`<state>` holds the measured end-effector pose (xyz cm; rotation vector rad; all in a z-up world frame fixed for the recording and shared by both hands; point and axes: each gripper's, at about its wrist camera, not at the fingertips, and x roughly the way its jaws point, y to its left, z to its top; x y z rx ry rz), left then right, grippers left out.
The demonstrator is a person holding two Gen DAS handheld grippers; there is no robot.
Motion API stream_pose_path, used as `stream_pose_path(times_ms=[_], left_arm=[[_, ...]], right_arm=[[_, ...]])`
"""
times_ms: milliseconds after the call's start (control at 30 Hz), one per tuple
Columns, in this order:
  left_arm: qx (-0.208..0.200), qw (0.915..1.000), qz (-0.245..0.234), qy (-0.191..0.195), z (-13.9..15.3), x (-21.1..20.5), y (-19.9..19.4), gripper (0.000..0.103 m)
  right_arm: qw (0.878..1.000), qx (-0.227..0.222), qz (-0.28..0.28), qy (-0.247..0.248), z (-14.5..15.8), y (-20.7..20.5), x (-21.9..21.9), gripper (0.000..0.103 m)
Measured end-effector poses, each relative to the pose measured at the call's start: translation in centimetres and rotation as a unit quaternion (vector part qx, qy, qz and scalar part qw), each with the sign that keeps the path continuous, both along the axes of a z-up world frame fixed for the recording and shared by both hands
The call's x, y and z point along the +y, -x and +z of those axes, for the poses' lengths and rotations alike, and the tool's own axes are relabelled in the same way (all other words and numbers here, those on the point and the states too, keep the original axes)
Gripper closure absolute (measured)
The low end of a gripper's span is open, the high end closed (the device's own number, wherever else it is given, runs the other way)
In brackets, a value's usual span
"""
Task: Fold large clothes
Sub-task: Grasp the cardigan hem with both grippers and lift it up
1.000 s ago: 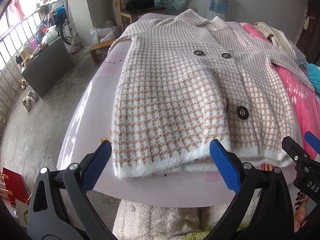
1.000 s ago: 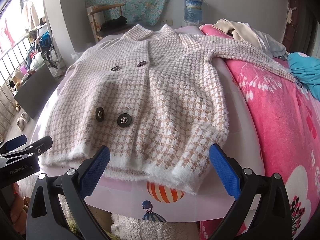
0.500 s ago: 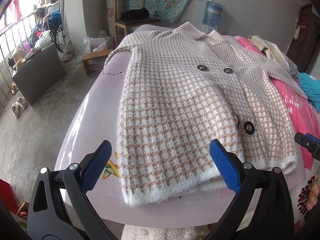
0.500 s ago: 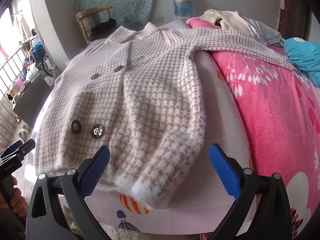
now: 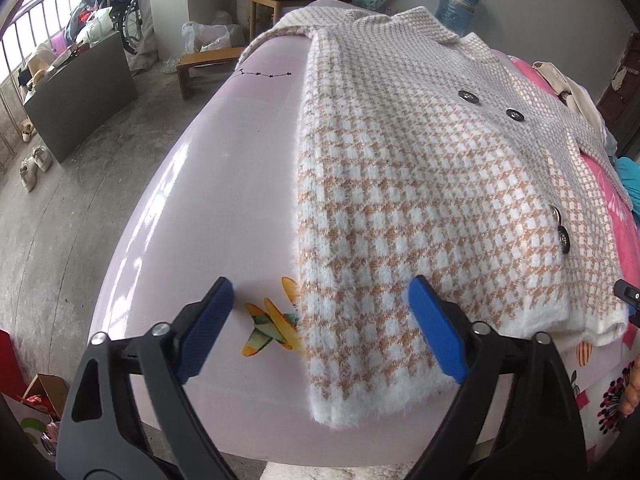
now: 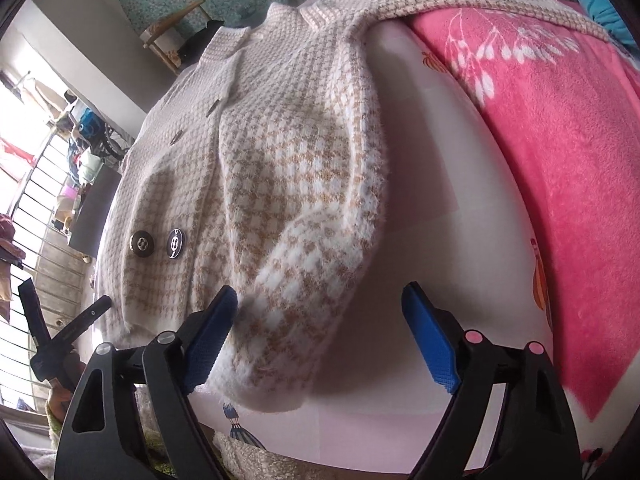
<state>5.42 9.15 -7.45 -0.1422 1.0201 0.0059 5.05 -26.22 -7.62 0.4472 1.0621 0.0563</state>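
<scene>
I have a big checked coat (image 5: 420,184) lying flat, front up, on a pink sheet (image 5: 224,184) on the bed, with its buttons (image 6: 158,244) done up and its white hem at the near edge. It lies spread out like this so I can fold it neatly. One sleeve (image 6: 480,0) stretches away over the bright pink blanket (image 6: 560,140). My left fingers (image 5: 322,330) tilt down at the hem's left corner, and that corner sits in the gap between them. They have just been closing a little, but they are wide apart and the blue pads do not press the cloth yet. My right fingers (image 6: 322,334) tilt down too, at the hem's other corner. The corner bulges up between them, with the left pad just beside the fuzzy cloth. I cannot tell if it touches. These fingers have just been closing a bit as well, and they hold nothing yet. I think I go for both bottom corners at once so I can lift the hem and fold the coat up toward its collar (image 5: 404,24).
</scene>
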Motion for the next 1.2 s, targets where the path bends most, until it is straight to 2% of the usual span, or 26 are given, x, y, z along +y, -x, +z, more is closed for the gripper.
stream_pose_path(times_ms=[67,133,233,300,400,433,467,500,533,567,733,867,1033,1200], left_arm=[[-0.007,0.9999,-0.004,-0.014,0.1,-0.2,-0.3,0.040],[-0.007,0.9998,-0.012,-0.016,0.3,-0.6,-0.5,0.050],[-0.004,0.9994,-0.018,-0.028,0.4,-1.3,-0.7,0.060],[-0.007,0.9994,-0.014,-0.030,0.4,-1.6,-0.6,0.065],[-0.014,0.9995,-0.004,-0.029,0.3,-2.1,-0.6,0.076],[-0.020,0.9994,-0.001,-0.029,0.5,-2.2,-0.6,0.086],[-0.025,0.9993,-0.002,-0.028,0.7,-2.3,-0.6,0.092],[-0.027,0.9993,-0.004,-0.026,0.9,-2.3,-0.5,0.093],[-0.031,0.9992,-0.007,-0.026,1.2,-2.3,-0.4,0.095],[-0.037,0.9989,-0.011,-0.026,1.7,-2.2,-0.2,0.095],[-0.096,0.9936,-0.035,-0.050,5.8,-1.8,1.7,0.097],[-0.119,0.9915,-0.045,-0.029,8.8,-1.2,3.2,0.097],[-0.104,0.9927,-0.052,-0.031,9.4,-1.3,6.1,0.097],[-0.054,0.9979,-0.037,-0.005,8.3,0.2,10.3,0.097]], right_arm=[[1.000,0.001,0.002,-0.010,-0.2,-0.8,0.2,0.035],[1.000,-0.002,0.006,-0.009,-0.3,-1.4,0.4,0.046],[1.000,0.004,0.013,0.003,-0.4,-1.7,0.9,0.058],[1.000,0.006,0.017,0.018,-0.4,-1.5,1.3,0.063],[0.999,0.001,0.021,0.033,-0.4,-1.6,1.4,0.065],[0.999,-0.001,0.023,0.036,-0.4,-1.7,1.4,0.068],[0.999,-0.002,0.025,0.041,-0.3,-1.8,1.4,0.069],[0.999,-0.001,0.027,0.045,-0.2,-1.9,1.3,0.076],[0.999,-0.006,0.028,0.045,0.1,-1.8,1.2,0.088],[0.999,-0.015,0.026,0.043,0.5,-1.7,0.9,0.092],[0.997,-0.065,0.029,0.033,4.4,-0.4,0.0,0.095],[0.993,-0.097,0.041,0.050,7.1,1.0,0.6,0.096],[0.991,-0.115,0.046,0.048,8.9,3.7,0.1,0.096],[0.995,-0.088,0.047,0.024,8.7,8.3,-0.9,0.096]])
